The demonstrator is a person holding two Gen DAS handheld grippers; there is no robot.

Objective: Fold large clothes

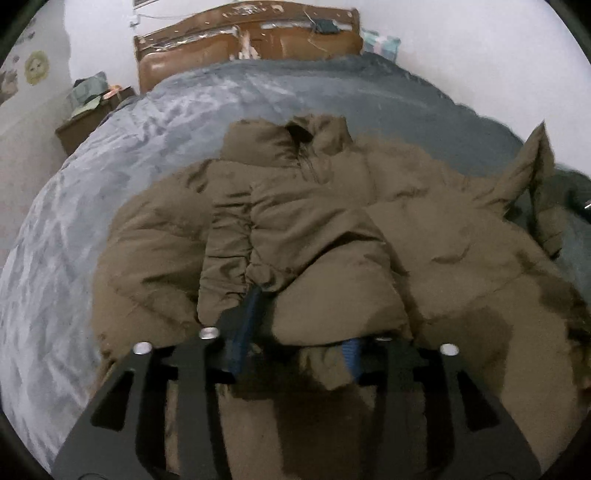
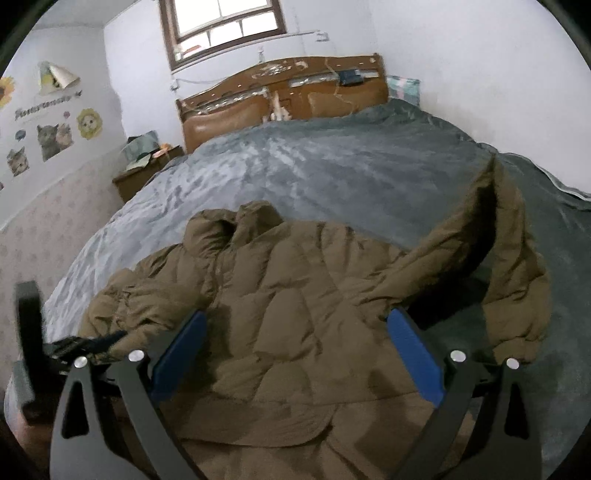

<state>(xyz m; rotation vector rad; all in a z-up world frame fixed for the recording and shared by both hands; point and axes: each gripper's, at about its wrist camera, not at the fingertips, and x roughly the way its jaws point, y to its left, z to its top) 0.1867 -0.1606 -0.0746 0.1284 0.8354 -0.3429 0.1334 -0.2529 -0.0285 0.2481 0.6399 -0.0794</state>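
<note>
Jacket (image 2: 295, 314) sits on the bed (image 2: 332, 166), filling the lower centre of both views. Olive, quilted, puffy. Collar (image 1: 314, 136) points toward the headboard (image 2: 280, 99) at the top of frame.

Left wrist view: one sleeve (image 1: 258, 229) is folded in across the jacket front, its cuff end at lower centre. Left gripper (image 1: 295, 339) is right at that cuff. Jaws partly spread, blue pads visible either side of the fabric, a fold of sleeve lies between them. Pads do not look pressed onto it, though the frame is blurred there. The right pad is half buried under fabric.

Right wrist view: right gripper (image 2: 295, 354) hovers over the jacket body, jaws spread wide, blue pads (image 2: 181, 354) well apart, nothing pinched. Jacket surface lies between and below them. Other sleeve (image 2: 509, 266) is stretched out to the right of frame, running up and away over the blanket, its cuff draped down at right. The left gripper shows at the left edge of this view as a dark shape near the jacket's left side, blurred.

Background: nightstand (image 2: 144, 173) with clutter at upper left, window (image 2: 225, 26) above the headboard, stickers (image 2: 51, 129) on the left wall.
</note>
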